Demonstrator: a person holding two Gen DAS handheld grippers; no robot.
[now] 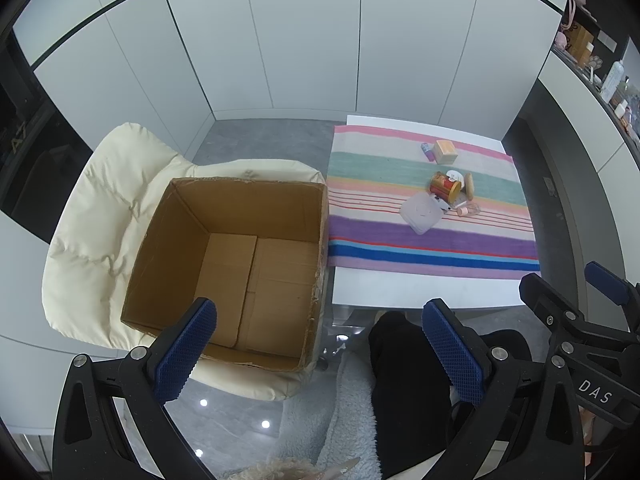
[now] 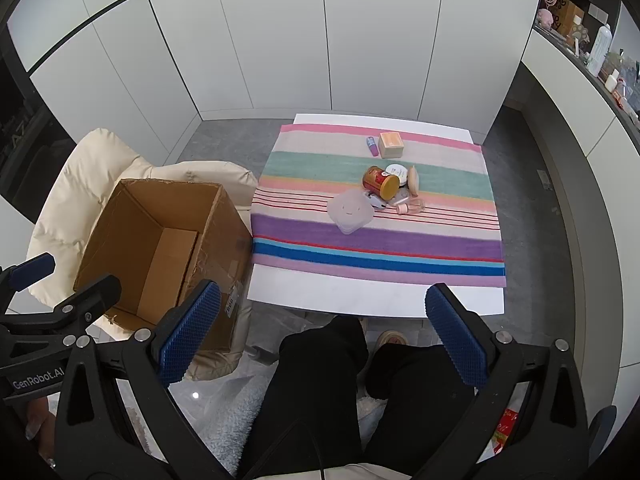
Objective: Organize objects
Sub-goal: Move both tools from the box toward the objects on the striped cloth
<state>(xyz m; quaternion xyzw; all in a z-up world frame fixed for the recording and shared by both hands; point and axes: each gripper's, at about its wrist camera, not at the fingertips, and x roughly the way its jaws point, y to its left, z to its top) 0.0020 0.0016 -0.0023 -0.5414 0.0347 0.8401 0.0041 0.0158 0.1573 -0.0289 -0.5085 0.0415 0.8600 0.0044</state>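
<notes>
An open, empty cardboard box (image 1: 240,264) sits on a cream padded chair (image 1: 92,216); it also shows in the right wrist view (image 2: 160,240). On a striped cloth (image 2: 376,240) lie a red and gold can (image 2: 380,182), a clear lidded container (image 2: 350,210), a small tan box (image 2: 391,145), a purple tube (image 2: 372,146), a round wooden disc (image 2: 413,179) and a small pink bottle (image 2: 410,208). My left gripper (image 1: 320,356) is open and empty, held high near the box. My right gripper (image 2: 324,336) is open and empty, above the person's legs, short of the table.
The cloth lies on a white table (image 2: 360,296). White cabinet doors (image 2: 320,40) line the back. A dark counter (image 2: 600,64) with bottles runs along the right. The person's black-trousered legs (image 2: 320,380) are below the grippers.
</notes>
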